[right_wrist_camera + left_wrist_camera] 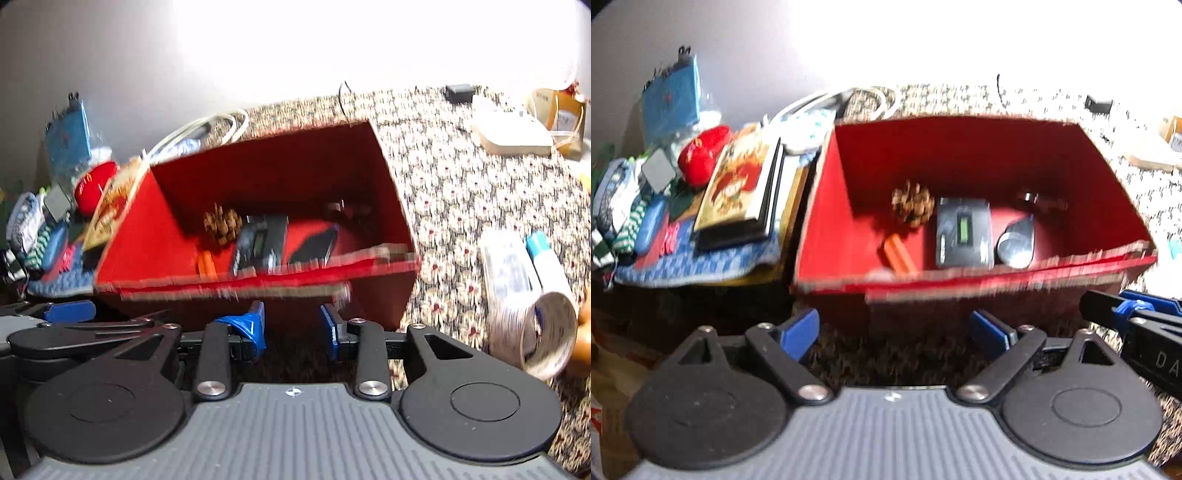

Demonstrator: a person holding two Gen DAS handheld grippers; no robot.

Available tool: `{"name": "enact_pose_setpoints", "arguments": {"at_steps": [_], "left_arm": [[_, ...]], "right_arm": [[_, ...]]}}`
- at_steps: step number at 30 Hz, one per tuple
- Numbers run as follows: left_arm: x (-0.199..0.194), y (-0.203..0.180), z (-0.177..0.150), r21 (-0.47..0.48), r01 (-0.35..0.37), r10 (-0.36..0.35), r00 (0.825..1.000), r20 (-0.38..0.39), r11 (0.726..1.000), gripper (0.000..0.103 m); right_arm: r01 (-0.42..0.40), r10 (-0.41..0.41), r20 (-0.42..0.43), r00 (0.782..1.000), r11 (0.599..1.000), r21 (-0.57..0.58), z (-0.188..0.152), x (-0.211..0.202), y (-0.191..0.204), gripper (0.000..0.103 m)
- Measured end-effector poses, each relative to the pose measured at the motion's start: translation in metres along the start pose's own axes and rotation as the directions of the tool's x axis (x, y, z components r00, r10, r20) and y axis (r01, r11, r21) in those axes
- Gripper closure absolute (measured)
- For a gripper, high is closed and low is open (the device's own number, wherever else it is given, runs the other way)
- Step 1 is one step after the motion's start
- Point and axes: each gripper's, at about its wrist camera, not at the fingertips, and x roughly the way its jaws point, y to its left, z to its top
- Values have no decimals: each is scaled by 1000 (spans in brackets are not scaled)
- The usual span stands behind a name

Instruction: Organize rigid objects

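A red open box point(827, 221) point(147, 229) stands on a patterned cloth. Inside lie a pine cone point(912, 203) point(221, 223), a dark device with a small green screen point(964, 232) point(260, 243), an orange piece point(897, 253) point(206, 264), a silver round-ended object point(1015, 243) and a dark small item point(1039, 199) at the back. My left gripper point(895, 334) is open and empty in front of the box. My right gripper point(293, 326) is open and empty at the box's near wall; the left gripper shows at its left point(68, 312).
A pile left of the box holds books point(738, 188), a red pouch point(701, 155), a blue case point(648, 225) and a blue card point(672, 99). Right of the box lie a rolled printed tube point(528, 299), a blue-capped tube point(546, 258), a cream box point(513, 133) and a paper bag point(561, 118).
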Motion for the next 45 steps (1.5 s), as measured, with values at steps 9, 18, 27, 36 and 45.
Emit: {"name": "enact_pose_setpoints", "arguments": {"at_steps": [9, 18, 27, 36, 45], "left_arm": [[3, 4, 37, -10, -19, 20, 998, 56, 1000, 11], [26, 1, 63, 5, -44, 44, 997, 70, 999, 11], [71, -10, 71, 26, -54, 53, 998, 26, 998, 11], [100, -19, 79, 38, -76, 75, 997, 30, 996, 11], [111, -18, 82, 18, -53, 53, 999, 10, 998, 11]], "right_arm": [[15, -15, 81, 997, 1000, 10, 38, 2, 0, 87], [58, -57, 76, 995, 998, -10, 58, 41, -2, 87], [73, -71, 43, 997, 996, -42, 64, 83, -8, 86], [87, -81, 63, 995, 990, -107, 68, 111, -11, 87], [83, -79, 34, 996, 987, -138, 69, 121, -10, 87]]}}
